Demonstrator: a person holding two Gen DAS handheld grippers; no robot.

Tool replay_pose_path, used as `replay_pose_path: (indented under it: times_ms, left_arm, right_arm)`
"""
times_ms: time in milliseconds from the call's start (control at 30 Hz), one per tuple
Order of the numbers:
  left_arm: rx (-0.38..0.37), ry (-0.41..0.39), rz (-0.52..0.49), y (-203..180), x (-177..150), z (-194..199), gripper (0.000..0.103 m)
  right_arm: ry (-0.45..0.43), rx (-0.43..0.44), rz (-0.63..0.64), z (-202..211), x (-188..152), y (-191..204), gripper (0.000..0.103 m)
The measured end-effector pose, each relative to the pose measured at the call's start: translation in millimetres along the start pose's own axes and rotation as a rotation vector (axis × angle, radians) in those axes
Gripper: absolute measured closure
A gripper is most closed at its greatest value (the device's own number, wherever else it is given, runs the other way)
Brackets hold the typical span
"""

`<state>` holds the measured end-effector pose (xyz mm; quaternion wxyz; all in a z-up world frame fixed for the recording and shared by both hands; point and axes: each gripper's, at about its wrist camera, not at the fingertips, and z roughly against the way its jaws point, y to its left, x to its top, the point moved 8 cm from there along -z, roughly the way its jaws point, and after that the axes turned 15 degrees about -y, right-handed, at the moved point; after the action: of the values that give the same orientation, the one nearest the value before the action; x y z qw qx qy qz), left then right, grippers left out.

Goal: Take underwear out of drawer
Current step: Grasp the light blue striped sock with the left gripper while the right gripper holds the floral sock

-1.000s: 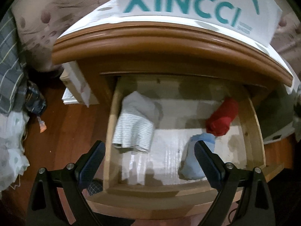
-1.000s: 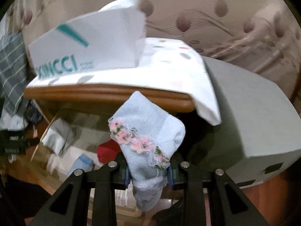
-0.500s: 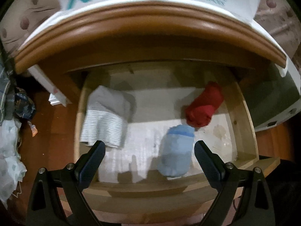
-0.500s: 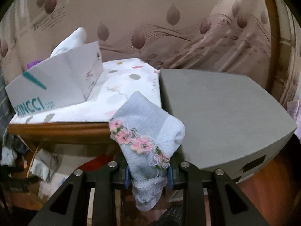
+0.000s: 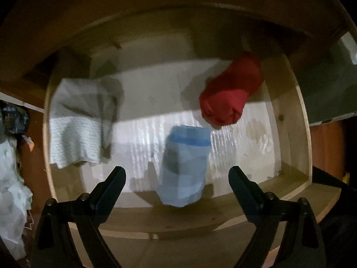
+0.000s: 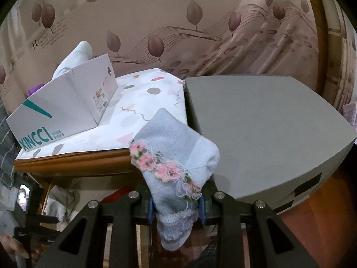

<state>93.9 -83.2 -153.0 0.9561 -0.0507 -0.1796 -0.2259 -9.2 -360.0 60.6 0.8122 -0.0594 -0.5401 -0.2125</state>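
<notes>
- The blue roll (image 5: pixel 183 167), a folded pale-blue garment with a darker band, lies on the drawer (image 5: pixel 287 134) floor near the front edge, right between the fingers of the left tongs (image 5: pixel 177 179); it looks like the next piece to lift.
- The left tongs stand wide, one finger on each side of the roll and not touching it, a spread that suits closing across its width. The view is blurred, so the gap down to the cloth is hard to judge.
- The red roll (image 5: pixel 229 93) sits farther back and to the right, its near end just beside the blue roll's far end; a sloppy close could drag it along.
- A grey cloth (image 5: pixel 80 125), folded flat, lies along the left wall, well apart from both rolls.
- The right tongs (image 6: pixel 176 207) are clamped on a pale sock-like piece (image 6: pixel 176 156) with pink flower trim, gripping it low so most of it stands above the fingers. It is held up out of the drawer, in front of the bench (image 6: pixel 73 158) edge.
- On the bench's patterned cover stands a white box (image 6: pixel 64 109) at the left; a grey block (image 6: pixel 263 129) fills the right, possibly where the held piece is headed.
</notes>
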Motion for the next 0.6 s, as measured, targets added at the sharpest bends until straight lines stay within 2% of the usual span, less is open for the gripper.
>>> replay_pose_path:
  times_ms: [400, 600]
  left_arm:
    - [0.0, 0.211, -0.004, -11.0, -8.7, -37.8, 0.018]
    - [-0.018, 0.3, 0.036, -12.2, -11.0, -53.1, 0.02]
  right_arm:
    - [-0.009, -0.004, -0.023, 0.3, 1.4, -3.7, 0.074]
    - [-0.008, -0.008, -0.034, -0.7, 1.1, -5.5, 0.074]
